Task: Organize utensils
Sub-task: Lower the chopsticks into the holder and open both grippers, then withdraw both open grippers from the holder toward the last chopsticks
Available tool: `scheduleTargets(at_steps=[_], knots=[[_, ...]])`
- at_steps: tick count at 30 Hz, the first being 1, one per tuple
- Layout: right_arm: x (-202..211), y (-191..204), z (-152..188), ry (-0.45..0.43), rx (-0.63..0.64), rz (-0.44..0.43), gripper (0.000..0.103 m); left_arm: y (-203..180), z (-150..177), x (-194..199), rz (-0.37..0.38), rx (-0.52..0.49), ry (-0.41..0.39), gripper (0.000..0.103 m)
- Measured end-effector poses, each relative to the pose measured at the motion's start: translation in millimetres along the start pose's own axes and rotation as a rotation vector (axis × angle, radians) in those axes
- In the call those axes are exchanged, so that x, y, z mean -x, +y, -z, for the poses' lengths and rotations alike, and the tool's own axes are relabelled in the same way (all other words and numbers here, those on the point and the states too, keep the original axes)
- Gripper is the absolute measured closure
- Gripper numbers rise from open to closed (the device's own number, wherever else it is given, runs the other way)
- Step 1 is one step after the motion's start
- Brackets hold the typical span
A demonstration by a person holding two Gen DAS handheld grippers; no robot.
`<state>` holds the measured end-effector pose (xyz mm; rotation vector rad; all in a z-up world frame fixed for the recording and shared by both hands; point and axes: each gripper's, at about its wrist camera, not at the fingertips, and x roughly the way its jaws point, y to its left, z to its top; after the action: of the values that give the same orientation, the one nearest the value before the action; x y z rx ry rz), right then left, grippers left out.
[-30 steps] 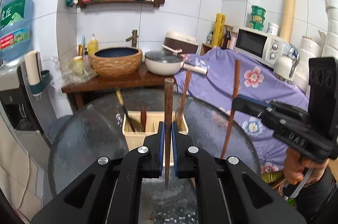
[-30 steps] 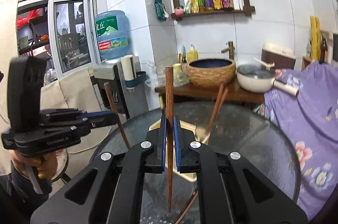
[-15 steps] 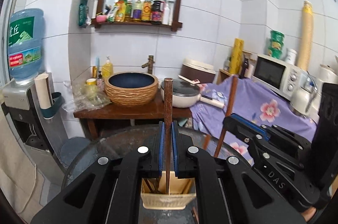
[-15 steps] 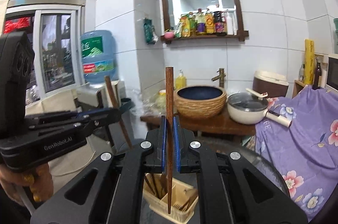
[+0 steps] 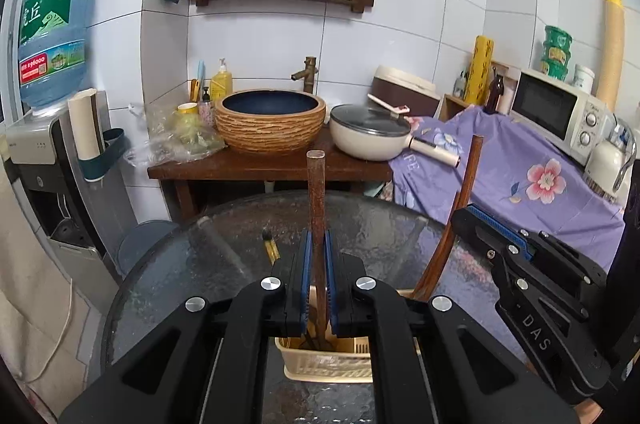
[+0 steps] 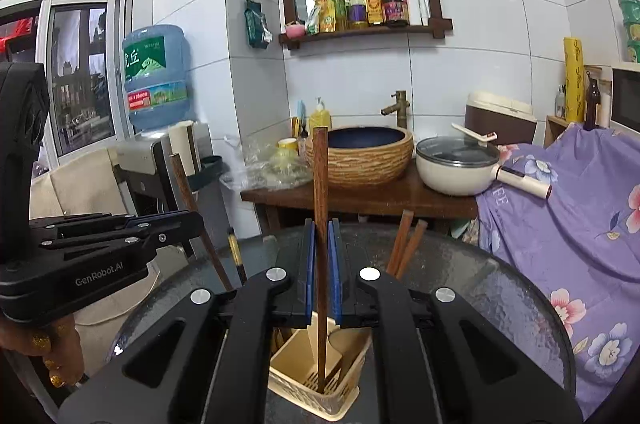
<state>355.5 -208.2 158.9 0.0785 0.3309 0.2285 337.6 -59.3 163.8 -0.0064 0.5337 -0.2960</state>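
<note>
Now both grippers are clamping upright wooden chopsticks: left gripper (image 5: 316,276) gripping one chopstick (image 5: 316,191), right gripper (image 6: 320,272) gripping another (image 6: 320,183), tip entering the beige utensil basket (image 6: 344,400).

I am looking at a round glass table (image 5: 192,288). A tan basket (image 6: 320,394) is sitting on it, holding some sticks.

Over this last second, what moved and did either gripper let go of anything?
Both grippers advanced over the beige utensil holder. The right gripper now has its chopstick tip down inside it. The left gripper stays shut on its chopstick. Nothing was released.
</note>
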Motion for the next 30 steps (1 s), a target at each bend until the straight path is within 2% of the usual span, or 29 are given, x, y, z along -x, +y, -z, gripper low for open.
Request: scheduleTargets(at_steps=[15,23,26,28,29,30], knots=[[-10.5,-6.1,34.6,0.068,0.025,0.01,0.096,5.6,45.8,-35.8,0.001,-0.027,0.109,0.096],[-11.1,-6.8,42.6,0.077,0.038,0.003,0.095,5.0,51.7,-34.2,0.007,-0.035,0.103,0.095],[-5.7,-5.8,43.7,0.072,0.048,-0.004,0.09,7.9,50.8,-23.8,0.028,-0.023,0.08,0.077],[3.4,-5.4,46.2,0.055,0.043,-0.019,0.072,8.4,50.8,-15.0,0.039,-0.017,0.058,0.057],[11.2,-4.6,48.4,0.034,0.039,-0.023,0.058,9.5,51.9,-7.6,0.042,-0.013,0.035,0.052],[19.8,-3.7,50.6,0.01,0.034,-0.03,0.054,10.0,53.5,-0.9,0.038,-0.01,0.013,0.046]])
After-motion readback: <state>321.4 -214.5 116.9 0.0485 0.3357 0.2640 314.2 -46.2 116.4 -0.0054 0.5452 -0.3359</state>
